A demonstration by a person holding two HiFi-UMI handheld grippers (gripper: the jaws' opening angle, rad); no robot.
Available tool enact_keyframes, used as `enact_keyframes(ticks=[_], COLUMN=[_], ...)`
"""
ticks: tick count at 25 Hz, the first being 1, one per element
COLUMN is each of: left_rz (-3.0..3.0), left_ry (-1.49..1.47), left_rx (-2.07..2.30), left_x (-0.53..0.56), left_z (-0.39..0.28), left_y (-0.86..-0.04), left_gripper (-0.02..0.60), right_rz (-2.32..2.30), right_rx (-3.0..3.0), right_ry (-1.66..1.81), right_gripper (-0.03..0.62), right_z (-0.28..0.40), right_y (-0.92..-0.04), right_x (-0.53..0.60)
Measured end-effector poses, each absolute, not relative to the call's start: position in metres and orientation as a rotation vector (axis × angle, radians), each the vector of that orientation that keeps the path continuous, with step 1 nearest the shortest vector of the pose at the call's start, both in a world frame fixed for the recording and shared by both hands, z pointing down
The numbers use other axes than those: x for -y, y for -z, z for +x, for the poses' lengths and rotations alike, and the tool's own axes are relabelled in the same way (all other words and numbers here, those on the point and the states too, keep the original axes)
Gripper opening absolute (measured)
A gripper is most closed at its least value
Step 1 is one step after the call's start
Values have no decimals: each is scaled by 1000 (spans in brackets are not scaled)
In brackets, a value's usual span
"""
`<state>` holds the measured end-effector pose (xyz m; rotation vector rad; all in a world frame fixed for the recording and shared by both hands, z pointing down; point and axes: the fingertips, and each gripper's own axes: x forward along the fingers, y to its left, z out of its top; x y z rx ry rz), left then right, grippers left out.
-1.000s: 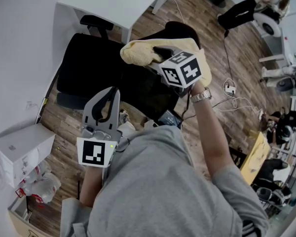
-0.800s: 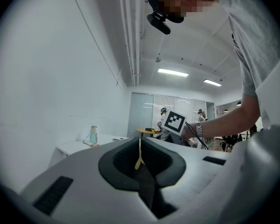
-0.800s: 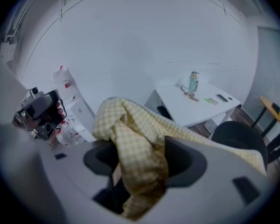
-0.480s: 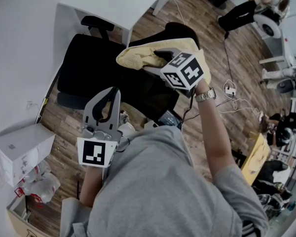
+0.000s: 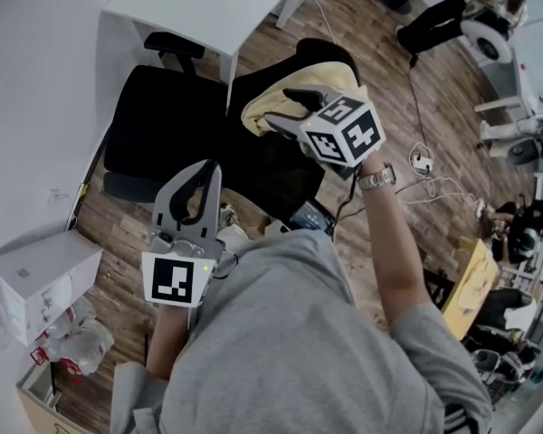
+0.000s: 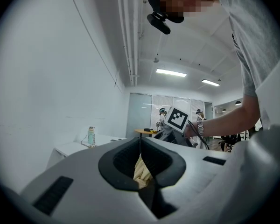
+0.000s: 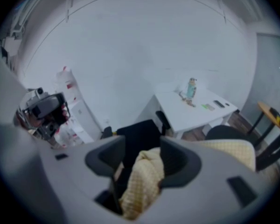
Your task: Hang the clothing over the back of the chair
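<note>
2 claws in frame, left claw (image 5: 210, 168) and right claw (image 5: 291, 107), 1 yellow garment (image 5: 261, 113), 1 black office chair (image 5: 163, 125) close by, 1 white desk (image 5: 208, 7), 1 bottle (image 7: 192, 87) on that desk, 1 white box (image 5: 41, 274), 1 wristwatch (image 5: 373, 179)

clothing (image 5: 264, 110) is seen as pale yellow with a fine check weave. chair (image 5: 158, 125) is black, desk (image 5: 208, 7) white, floor (image 5: 118, 220) brown wood planks. left gripper (image 5: 199, 172) and right gripper (image 5: 288, 109) are grey, marked with black-and-white squares. sweatshirt (image 5: 299, 333) is grey.
</note>
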<state>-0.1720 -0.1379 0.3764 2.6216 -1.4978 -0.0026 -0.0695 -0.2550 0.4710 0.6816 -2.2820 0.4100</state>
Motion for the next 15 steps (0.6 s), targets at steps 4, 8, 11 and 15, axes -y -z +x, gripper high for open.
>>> enact_keyframes(ticks=[4,8,11,15], left_rz=[2635,2659,2683,2718], left_ry=[-7,-20,-27,-41], left_rx=[1473,1434,1402,1366], left_x=[136,137,137,136], left_z=[-167,-159,-151,-140], left_y=[-378,-378,-376,-374], left_gripper=[40,40,40,40], right_rz=[827,909,983,1051], right_rx=[2294,2327,2352,2403], right_ry=[-396,-412,-405,-413], right_gripper=[76,49,38,35], right_z=[-55,-44,-34,-21], right_y=[-460,-448,-440,-429], right_x=[265,267,265,258])
